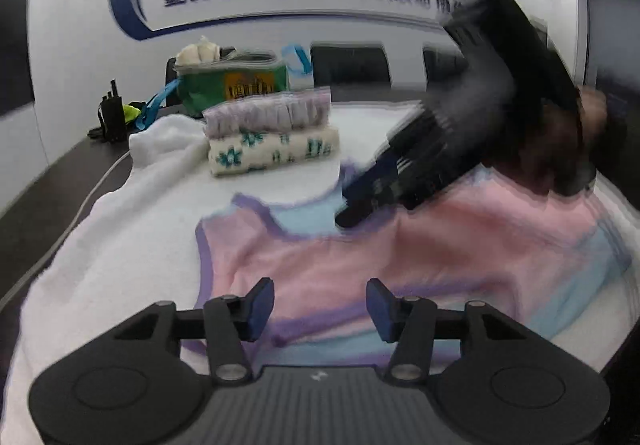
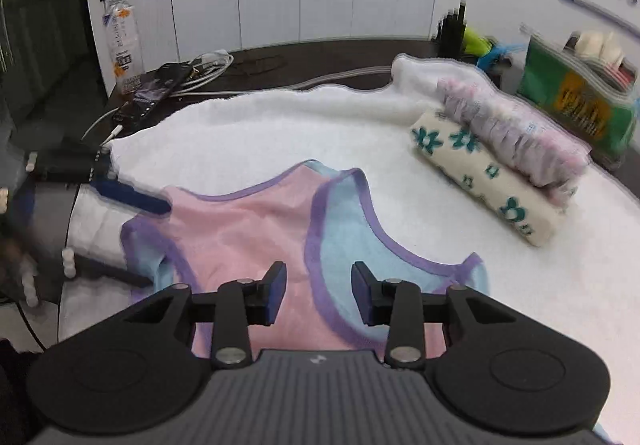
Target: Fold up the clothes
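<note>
A sleeveless pink and light-blue top (image 1: 320, 257) (image 2: 240, 229) with purple trim lies spread on a white towel (image 1: 120, 225) (image 2: 280, 133). My left gripper (image 1: 320, 309) hovers open just above the top's near edge, nothing between its pads. My right gripper (image 2: 319, 293) is also open, over the pink and blue panels near the neckline. In the left wrist view, the right gripper's fingers (image 1: 372, 189) show blurred over the top's far side, held by a hand. In the right wrist view, the left gripper's fingers (image 2: 136, 199) reach the top's left edge.
A stack of folded clothes (image 1: 272, 133) (image 2: 500, 165) sits at the back of the towel, a green bag (image 1: 232, 81) (image 2: 576, 97) behind it. A bottle (image 2: 122, 41), a phone (image 2: 152, 93) and cables lie on the dark table. A black radio (image 1: 112, 113) stands at the left.
</note>
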`<control>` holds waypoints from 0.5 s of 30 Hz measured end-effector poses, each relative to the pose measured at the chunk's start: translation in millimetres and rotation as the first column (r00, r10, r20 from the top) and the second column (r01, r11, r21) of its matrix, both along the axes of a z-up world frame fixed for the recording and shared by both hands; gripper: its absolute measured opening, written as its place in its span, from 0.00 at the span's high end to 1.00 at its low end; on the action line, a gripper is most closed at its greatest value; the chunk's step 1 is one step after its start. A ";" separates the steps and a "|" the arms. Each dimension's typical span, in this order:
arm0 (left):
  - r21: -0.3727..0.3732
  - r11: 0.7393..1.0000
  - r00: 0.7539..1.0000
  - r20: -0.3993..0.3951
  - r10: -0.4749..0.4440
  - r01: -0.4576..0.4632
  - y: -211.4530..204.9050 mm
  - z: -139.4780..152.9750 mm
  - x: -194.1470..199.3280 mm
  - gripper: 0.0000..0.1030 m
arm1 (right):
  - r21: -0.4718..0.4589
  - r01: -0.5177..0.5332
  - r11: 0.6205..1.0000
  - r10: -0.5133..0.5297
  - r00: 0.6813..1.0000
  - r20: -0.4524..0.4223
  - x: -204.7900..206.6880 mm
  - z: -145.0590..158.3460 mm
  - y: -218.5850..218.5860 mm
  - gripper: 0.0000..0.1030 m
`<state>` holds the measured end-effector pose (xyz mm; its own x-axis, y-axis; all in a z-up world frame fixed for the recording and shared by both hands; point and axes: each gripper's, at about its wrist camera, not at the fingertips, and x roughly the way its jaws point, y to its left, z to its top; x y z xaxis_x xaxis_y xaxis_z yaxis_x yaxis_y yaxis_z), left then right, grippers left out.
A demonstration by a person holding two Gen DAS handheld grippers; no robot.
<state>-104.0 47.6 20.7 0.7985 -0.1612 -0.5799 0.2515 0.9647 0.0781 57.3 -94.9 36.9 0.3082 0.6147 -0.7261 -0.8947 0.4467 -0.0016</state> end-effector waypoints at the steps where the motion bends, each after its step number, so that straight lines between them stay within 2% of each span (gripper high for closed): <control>1: 0.031 0.999 1.000 -0.014 -0.015 0.015 -3.8 -4.7 1.1 0.57 | -0.016 -0.004 1.000 0.004 1.000 -0.016 6.4 -3.7 2.3 0.67; 2: 0.049 0.998 0.999 -0.025 -0.026 0.027 -6.5 -8.0 1.6 0.57 | -0.033 -0.008 0.999 0.007 0.999 -0.032 12.8 -7.4 4.7 0.68; 4: 0.038 0.999 0.999 -0.035 -0.037 0.038 -9.0 -9.1 1.2 0.59 | -0.050 -0.014 0.999 0.011 0.998 -0.057 18.3 -14.6 3.9 0.73; 6: -0.008 0.998 0.998 -0.026 -0.064 0.063 -21.3 -7.4 3.4 0.59 | -0.044 -0.006 0.999 0.003 0.998 -0.058 18.0 -17.5 0.8 0.92; 7: -0.020 0.996 0.996 -0.023 -0.082 0.082 -30.4 -7.6 4.9 0.60 | -0.040 0.000 0.999 -0.002 0.999 -0.054 17.3 -18.4 -0.6 0.93; 9: -0.006 0.992 0.992 -0.016 -0.124 0.124 -53.3 -9.6 7.0 0.68 | -0.031 0.021 0.999 -0.022 0.999 -0.034 15.6 -18.2 -2.5 1.00; 11: 0.030 0.992 0.993 -0.018 -0.119 0.119 -60.5 -12.2 4.2 0.69 | 0.002 0.051 0.999 -0.051 0.999 -0.004 13.3 -9.0 -6.8 1.00; 13: 0.061 0.996 0.997 -0.041 -0.070 0.073 -57.0 -16.1 6.7 0.68 | 0.030 0.077 0.997 -0.077 0.997 0.010 14.3 0.1 -14.0 1.00; 15: 0.067 0.997 0.998 -0.052 -0.041 0.044 -52.8 -17.7 10.9 0.62 | 0.051 0.096 0.994 -0.097 0.995 0.019 16.4 7.5 -20.9 1.00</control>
